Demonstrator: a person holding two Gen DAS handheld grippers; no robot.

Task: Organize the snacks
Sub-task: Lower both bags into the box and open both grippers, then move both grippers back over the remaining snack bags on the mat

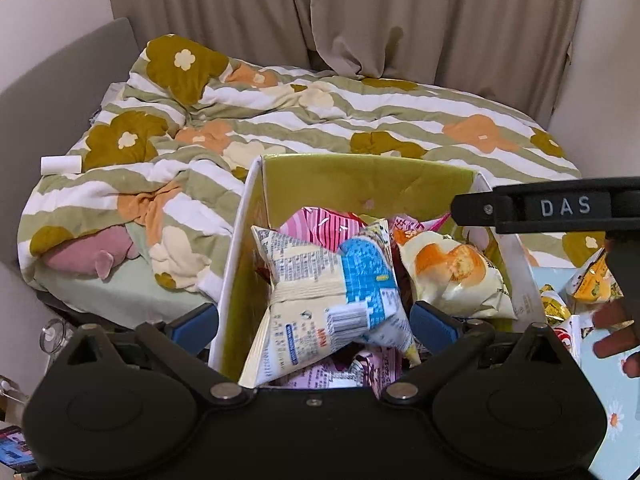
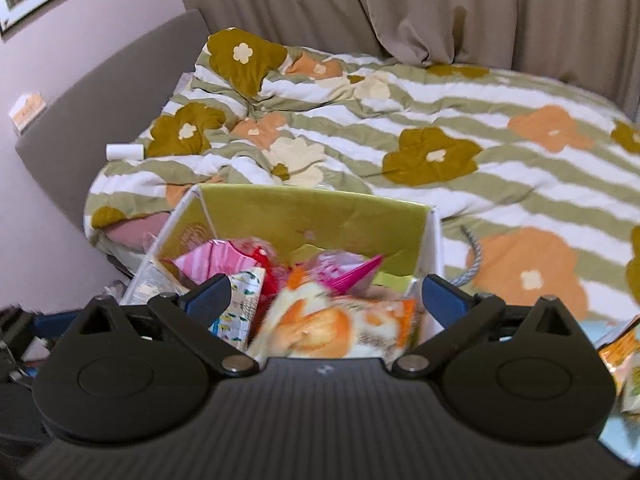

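Note:
A green-lined cardboard box (image 1: 360,176) stands in front of a bed and holds several snack bags. In the left wrist view my left gripper (image 1: 314,320) is open above the box, its blue fingertips either side of a cream-and-blue bag (image 1: 332,292) that lies on the pile. A cream bag with an orange picture (image 1: 452,272) lies to its right, pink bags (image 1: 320,224) behind. In the right wrist view my right gripper (image 2: 326,300) is open over the same box (image 2: 320,212), above the blurred orange-picture bag (image 2: 332,328).
The bed with a flowered quilt (image 1: 300,128) lies behind the box. A white roll (image 1: 60,164) rests on the quilt at left. More yellow snack bags (image 1: 592,284) lie on a light blue surface at right. The right gripper's body (image 1: 560,208) reaches in from the right.

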